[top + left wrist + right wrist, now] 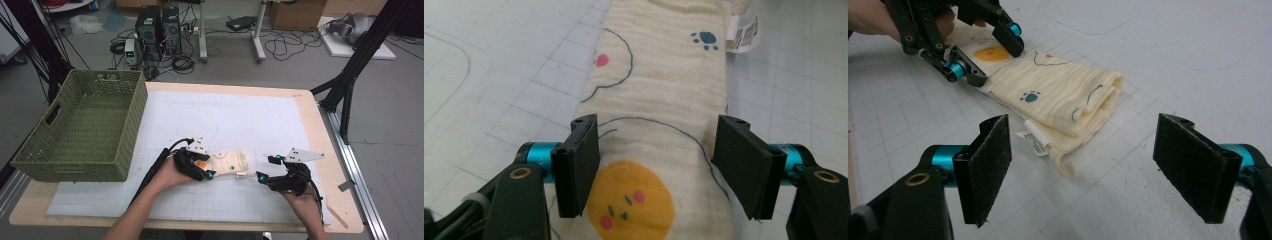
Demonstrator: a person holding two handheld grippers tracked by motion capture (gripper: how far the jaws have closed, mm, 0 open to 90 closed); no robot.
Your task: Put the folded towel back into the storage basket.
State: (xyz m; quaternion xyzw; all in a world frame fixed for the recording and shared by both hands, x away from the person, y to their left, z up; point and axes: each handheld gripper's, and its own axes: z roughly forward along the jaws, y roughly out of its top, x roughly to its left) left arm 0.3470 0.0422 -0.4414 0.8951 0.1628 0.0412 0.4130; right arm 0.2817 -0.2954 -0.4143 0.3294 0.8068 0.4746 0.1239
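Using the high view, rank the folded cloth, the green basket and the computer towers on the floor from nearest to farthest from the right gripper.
1. Folded cloth: just left of the right gripper, on the mat.
2. Green basket: far left on the table.
3. Computer towers: on the floor beyond the table's far edge.

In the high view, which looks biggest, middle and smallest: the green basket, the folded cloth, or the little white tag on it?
1. green basket, by far the biggest.
2. folded cloth.
3. white tag, just a speck.
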